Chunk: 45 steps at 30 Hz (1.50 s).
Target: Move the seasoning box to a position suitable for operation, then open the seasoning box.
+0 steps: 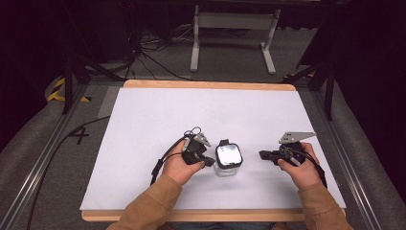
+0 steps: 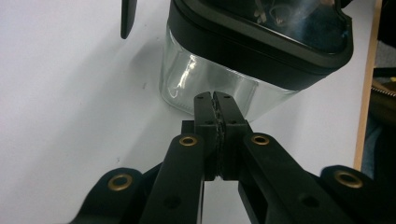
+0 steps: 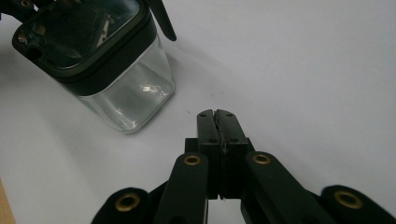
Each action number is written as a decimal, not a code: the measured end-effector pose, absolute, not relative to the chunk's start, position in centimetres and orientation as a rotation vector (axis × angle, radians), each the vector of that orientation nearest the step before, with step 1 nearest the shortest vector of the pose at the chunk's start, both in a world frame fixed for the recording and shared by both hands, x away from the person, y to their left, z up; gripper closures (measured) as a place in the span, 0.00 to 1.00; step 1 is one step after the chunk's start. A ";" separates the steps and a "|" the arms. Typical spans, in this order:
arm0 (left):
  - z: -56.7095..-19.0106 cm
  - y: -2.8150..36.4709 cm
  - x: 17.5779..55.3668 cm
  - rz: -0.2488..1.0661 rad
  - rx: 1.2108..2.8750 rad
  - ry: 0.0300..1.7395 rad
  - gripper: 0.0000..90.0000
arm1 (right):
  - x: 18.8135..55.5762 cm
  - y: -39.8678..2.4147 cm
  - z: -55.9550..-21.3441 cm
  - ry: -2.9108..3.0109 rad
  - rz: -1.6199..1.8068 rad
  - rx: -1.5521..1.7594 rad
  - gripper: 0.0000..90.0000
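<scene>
High view puts your square clear glass jar with the black lid point(image 1: 228, 159) on the white tabletop point(image 1: 153, 120), between both tongs. Left tongs point(image 2: 215, 95) and right tongs point(image 3: 216, 113) are closed, empty. Glass looks slick, rigid, breakable; grip the lid's rim.

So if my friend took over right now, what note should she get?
Left gripper: jaws shut, nothing held, tips right up against the clear wall of the jar; whether they touch it I can't tell.
Right gripper: jaws shut, nothing held, off to the jar's other side, with bare table between.
The jar stands upright near the front middle of the white table, black lid on.
Done: nothing gripped or opened yet, by the look of it.
Left: probably open the jaws, steady the jar and work on the lid.
</scene>
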State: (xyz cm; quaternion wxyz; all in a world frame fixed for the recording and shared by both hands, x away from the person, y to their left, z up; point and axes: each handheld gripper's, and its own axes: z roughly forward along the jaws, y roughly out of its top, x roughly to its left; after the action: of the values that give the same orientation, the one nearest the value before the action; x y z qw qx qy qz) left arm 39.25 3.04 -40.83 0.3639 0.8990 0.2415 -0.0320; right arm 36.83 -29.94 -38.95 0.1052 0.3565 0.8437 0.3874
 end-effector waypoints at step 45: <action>-37.2 10.7 39.6 0.090 2.273 0.783 0.78 | 38.9 -28.6 -33.6 2.660 1.109 0.762 1.00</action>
State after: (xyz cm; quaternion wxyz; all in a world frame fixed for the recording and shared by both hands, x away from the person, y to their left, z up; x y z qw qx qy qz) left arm 39.61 10.70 -37.23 0.3597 0.8815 0.3038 0.0350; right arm 38.93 -28.63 -33.60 0.0804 0.2547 0.8894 0.3709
